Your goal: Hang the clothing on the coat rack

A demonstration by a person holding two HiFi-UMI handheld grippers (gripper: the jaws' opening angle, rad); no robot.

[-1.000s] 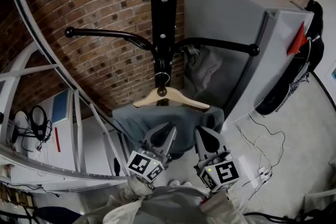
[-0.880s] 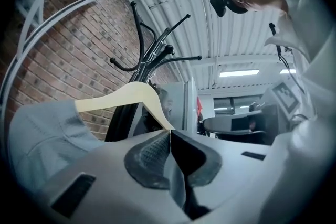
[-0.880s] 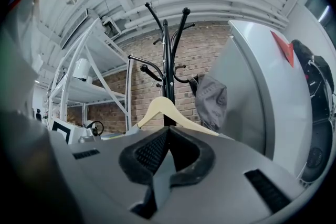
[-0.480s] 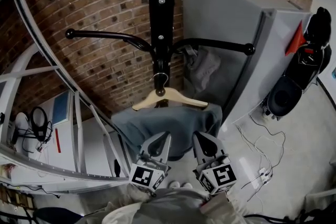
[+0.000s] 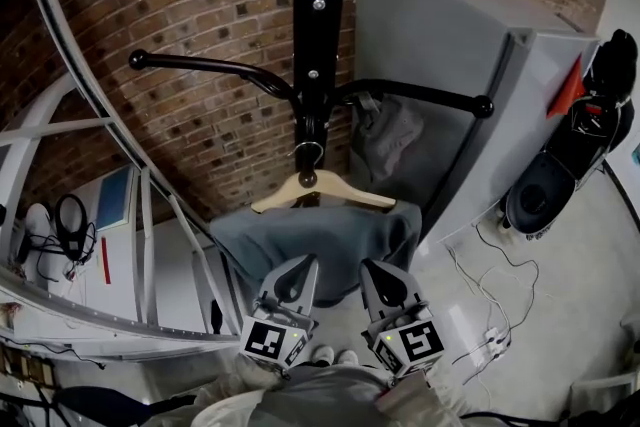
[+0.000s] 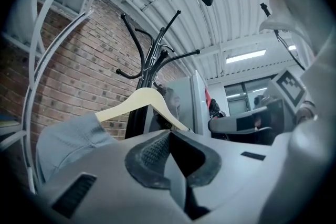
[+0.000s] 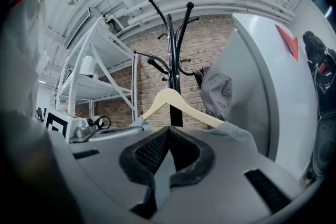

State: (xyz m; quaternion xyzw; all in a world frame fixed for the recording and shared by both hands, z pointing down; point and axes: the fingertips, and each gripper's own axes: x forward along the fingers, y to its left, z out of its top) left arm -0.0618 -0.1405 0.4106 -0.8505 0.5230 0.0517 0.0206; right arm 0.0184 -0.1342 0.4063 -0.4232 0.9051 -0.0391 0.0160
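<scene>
I see the black coat rack (image 5: 312, 35) standing against the brick wall (image 5: 200, 5) at 12 o'clock in my head view. The wooden hanger (image 5: 310, 193) hangs by its hook from the rack's pole, and the grey clothing (image 5: 310, 240) is draped over it, just below. My 2 grippers sit side by side at 6 o'clock of that clothing, near it but not touching. The left gripper (image 5: 298, 267) has its jaws pressed together on nothing. The right gripper (image 5: 378, 270) is closed the same way, also empty. A second grey garment (image 5: 385, 130) hangs from the rack's arm at 3 o'clock of the pole, in front of a grey cabinet (image 5: 450, 65).
</scene>
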